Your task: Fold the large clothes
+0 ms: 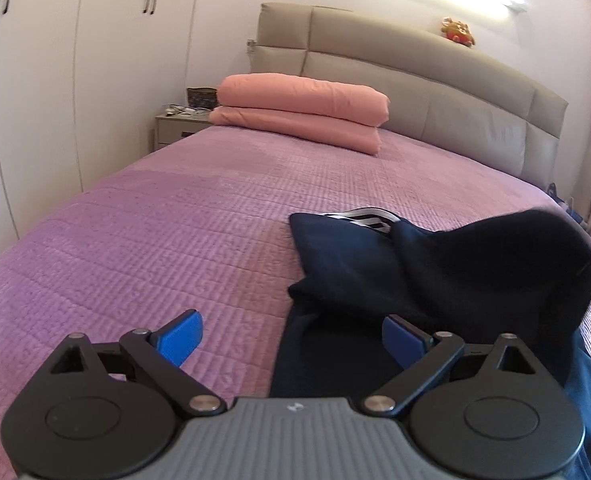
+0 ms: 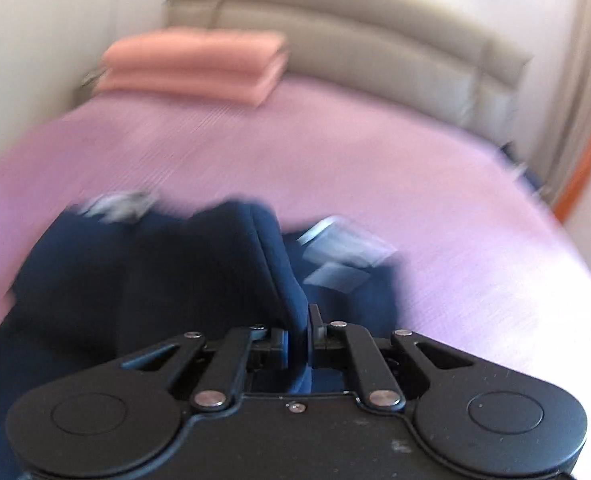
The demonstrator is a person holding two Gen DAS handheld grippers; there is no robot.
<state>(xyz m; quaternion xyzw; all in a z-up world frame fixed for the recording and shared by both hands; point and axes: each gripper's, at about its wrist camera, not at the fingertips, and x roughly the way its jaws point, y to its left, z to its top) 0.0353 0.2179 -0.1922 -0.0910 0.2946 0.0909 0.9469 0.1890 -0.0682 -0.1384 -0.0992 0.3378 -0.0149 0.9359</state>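
Navy-blue cloth garment (image 1: 375, 272) lies rumpled on the purple quilted bedspread (image 1: 175, 220). Right gripper (image 2: 299, 340) is clamped on a raised fold of it. Left gripper (image 1: 291, 340) hangs spread wide above its near edge. Folded pink quilt (image 1: 299, 112) sits well apart, by the grey padded headboard (image 1: 435, 92).

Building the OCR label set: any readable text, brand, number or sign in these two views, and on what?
No readable text in either view.
Left gripper: a small pale emblem on its grey body, a mark, not letters.
Navy garment: pale patches, too blurred to tell if printed.
Plush toy on the headboard: too small to read anything.
Bedside table: small clutter, nothing legible.
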